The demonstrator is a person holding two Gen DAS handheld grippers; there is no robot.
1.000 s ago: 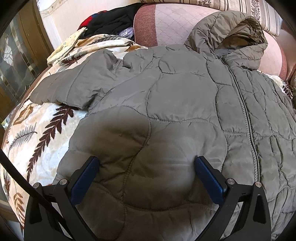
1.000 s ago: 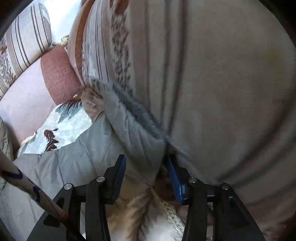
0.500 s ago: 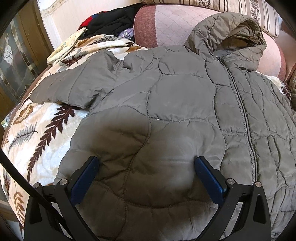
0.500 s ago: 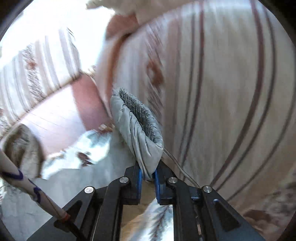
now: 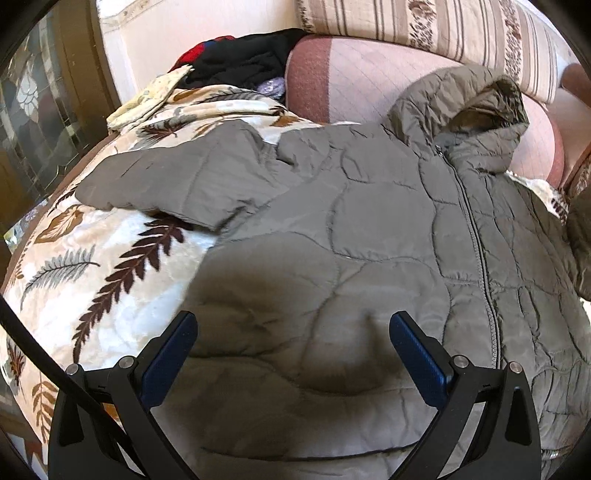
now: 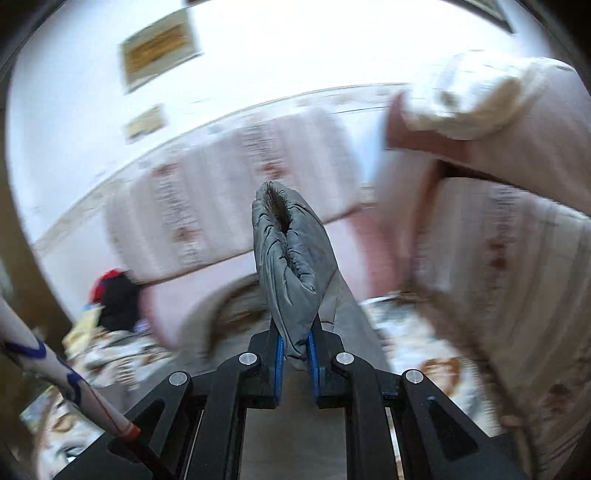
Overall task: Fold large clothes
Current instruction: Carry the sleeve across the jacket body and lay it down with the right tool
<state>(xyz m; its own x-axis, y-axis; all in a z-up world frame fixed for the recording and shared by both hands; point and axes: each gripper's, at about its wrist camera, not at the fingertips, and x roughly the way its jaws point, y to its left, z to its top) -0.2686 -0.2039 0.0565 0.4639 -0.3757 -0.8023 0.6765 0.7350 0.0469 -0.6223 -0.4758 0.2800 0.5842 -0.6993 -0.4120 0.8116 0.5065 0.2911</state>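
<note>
— Where were you working?
— You were in a home living room: a striped sofa [image 5: 424, 29] with pink cushions, a leaf-print blanket [image 5: 110, 280], framed pictures [image 6: 159, 50] on the wall, a glass-paned cabinet [image 5: 33, 110].

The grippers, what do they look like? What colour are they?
Both the left gripper and the right gripper have black angular frames with round silver bolts. The jaws carry blue ribbed pads. A black cable runs beside the left one; a white rod with blue marks and an orange tip sits beside the right.
</note>
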